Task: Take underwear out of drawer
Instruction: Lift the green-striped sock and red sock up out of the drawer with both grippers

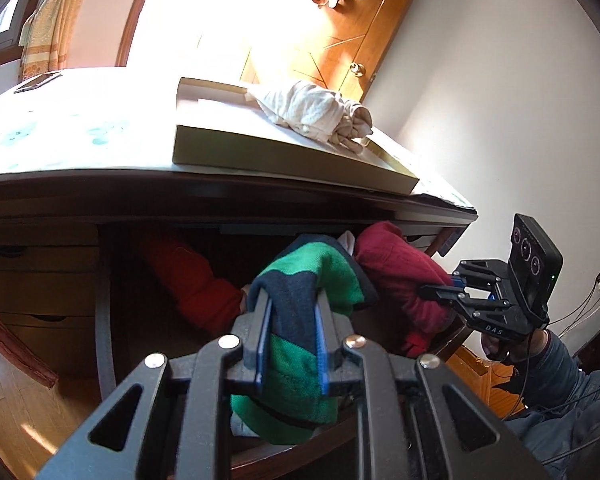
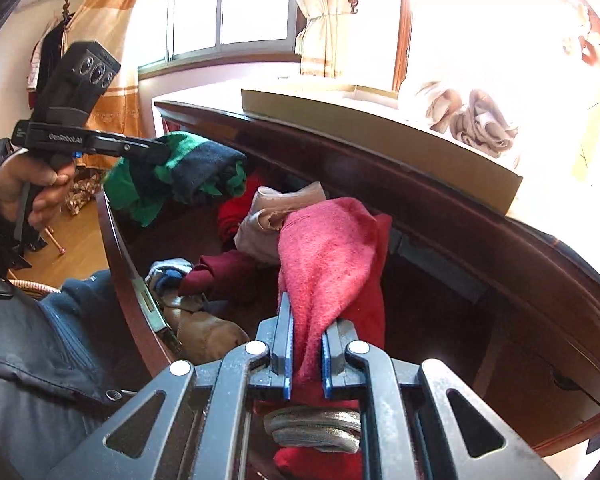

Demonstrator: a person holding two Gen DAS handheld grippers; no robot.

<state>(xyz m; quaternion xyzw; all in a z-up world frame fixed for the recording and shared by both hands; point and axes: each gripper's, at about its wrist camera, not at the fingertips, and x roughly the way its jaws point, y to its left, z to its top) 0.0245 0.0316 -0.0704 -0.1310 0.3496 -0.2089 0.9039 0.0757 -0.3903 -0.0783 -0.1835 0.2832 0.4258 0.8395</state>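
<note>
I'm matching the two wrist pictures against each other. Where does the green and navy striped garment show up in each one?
Left wrist view: the green and navy striped garment fills the lower centre, clamped in the left gripper.
Right wrist view: it hangs at upper left from that same gripper, above the open drawer.
Shared landmark: the flat cardboard box on the desk top.
</note>
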